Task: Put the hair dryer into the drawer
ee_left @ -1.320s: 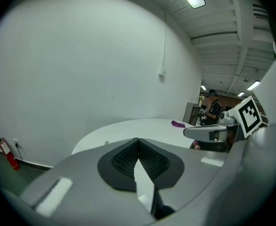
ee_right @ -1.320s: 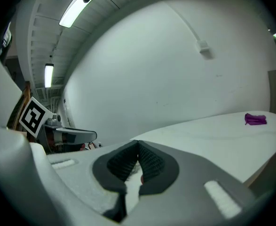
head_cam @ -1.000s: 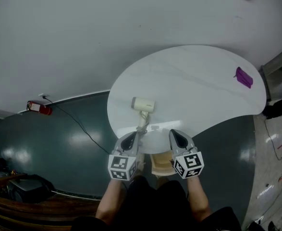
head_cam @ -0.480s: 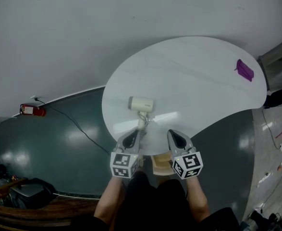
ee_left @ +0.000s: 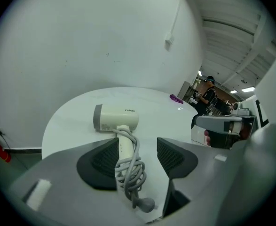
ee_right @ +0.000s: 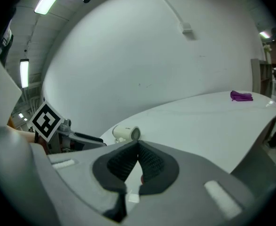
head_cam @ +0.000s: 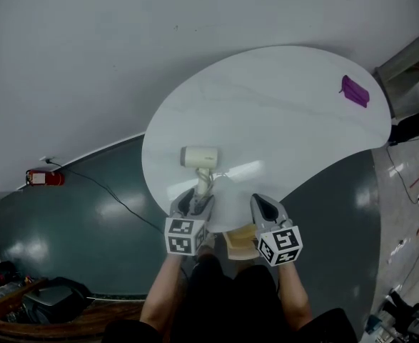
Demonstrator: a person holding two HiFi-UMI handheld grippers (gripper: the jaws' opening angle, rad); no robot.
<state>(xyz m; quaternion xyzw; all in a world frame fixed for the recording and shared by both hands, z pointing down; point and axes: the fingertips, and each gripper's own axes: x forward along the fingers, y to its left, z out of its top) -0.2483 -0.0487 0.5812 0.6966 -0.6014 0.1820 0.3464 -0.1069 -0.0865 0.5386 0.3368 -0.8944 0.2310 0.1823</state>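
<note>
Two wide jaws of the left gripper (ee_left: 137, 150), just opening, are straddling without touching the handle of the hair dryer (ee_left: 115, 117) by the near edge of the table (head_cam: 288, 113), the right gripper (ee_right: 138, 160) hanging closed and empty, and a squeeze here is perhaps catching only the coiled cord (ee_left: 128, 171), letting the dryer slip.

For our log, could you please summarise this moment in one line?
left gripper: just opened around hair dryer handle | right gripper: shut

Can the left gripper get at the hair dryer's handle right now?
Probably yes: the left gripper jaws have just been opening, and the hair dryer handle lies between them, unblocked.
</note>
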